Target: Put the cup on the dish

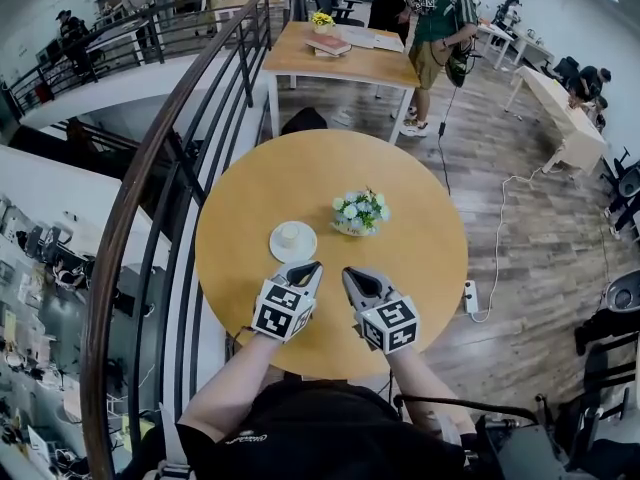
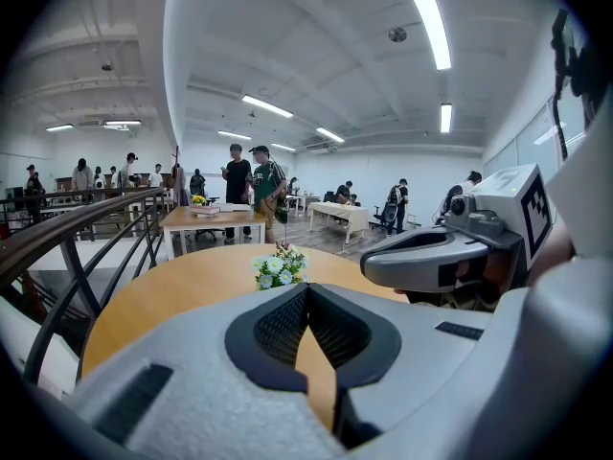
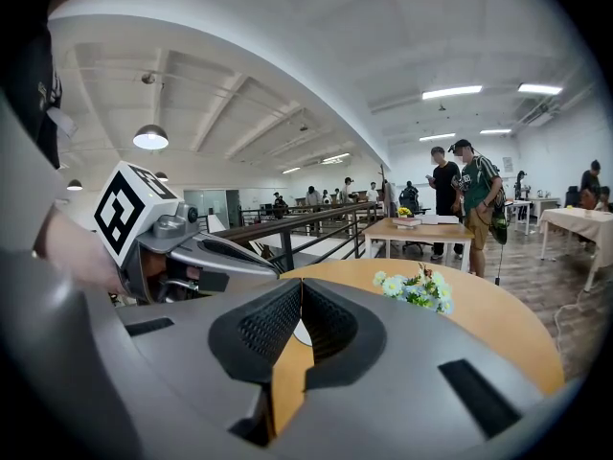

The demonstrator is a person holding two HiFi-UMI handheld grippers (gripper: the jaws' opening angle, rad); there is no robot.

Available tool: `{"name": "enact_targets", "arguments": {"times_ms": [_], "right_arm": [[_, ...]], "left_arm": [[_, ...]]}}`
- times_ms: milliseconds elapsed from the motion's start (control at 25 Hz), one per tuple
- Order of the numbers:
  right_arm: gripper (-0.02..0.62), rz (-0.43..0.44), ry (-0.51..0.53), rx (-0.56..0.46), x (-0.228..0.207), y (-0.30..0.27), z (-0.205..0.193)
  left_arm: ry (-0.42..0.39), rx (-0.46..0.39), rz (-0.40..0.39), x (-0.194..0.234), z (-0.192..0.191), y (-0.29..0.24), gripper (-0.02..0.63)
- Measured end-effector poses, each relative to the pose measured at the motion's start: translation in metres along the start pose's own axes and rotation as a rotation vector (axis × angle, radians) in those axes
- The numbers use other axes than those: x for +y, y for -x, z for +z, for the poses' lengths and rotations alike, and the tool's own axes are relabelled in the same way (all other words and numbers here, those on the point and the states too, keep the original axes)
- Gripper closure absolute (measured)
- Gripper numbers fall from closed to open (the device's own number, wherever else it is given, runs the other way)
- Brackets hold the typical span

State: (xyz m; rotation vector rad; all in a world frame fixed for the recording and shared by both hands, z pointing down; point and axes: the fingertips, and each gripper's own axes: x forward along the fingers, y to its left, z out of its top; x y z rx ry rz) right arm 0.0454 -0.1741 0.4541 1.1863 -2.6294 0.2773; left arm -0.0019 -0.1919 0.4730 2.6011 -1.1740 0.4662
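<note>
Your left tool [image 1: 306, 268] has its jaws pressed fully together with nothing between them. Your right tool [image 1: 353, 274] is the same, closed on nothing. Both hover low over the near part of the counter [image 1: 425, 268], side by side, tips pointing away from you.

The cup [image 1: 289, 234] is just ahead of your left tool's tips and a little to their left. From the head view it looks as though it already sits on the dish [image 1: 277, 250], roughly in the middle, so the placing seems to be done.

If that reading is right, the job now is to leave the set alone. Draw both tools back toward you without sweeping forward, because the dish rim is near the left tool's tips and a light knock could slide it. If you think the cup needs centring, open the left tool wide before you advance. Come at the cup's wall level rather than from above, and close gently so the dish does not skate under it. The flowers [image 1: 359, 211] stand ahead of your right tool, well clear of the dish, so send that tool no further forward.

Count: one cup, one dish, one small pot of flowers, two tools, one round counter.
</note>
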Motion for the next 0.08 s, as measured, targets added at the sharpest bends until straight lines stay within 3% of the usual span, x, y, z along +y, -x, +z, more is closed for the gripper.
{"name": "enact_targets", "arguments": {"times_ms": [80], "right_arm": [[0.589,0.001,0.002,0.003,-0.0014,0.0001,0.0012]], "left_arm": [[0.0,0.004,0.001,0.0007,0.0012,-0.0006,0.6]]}}
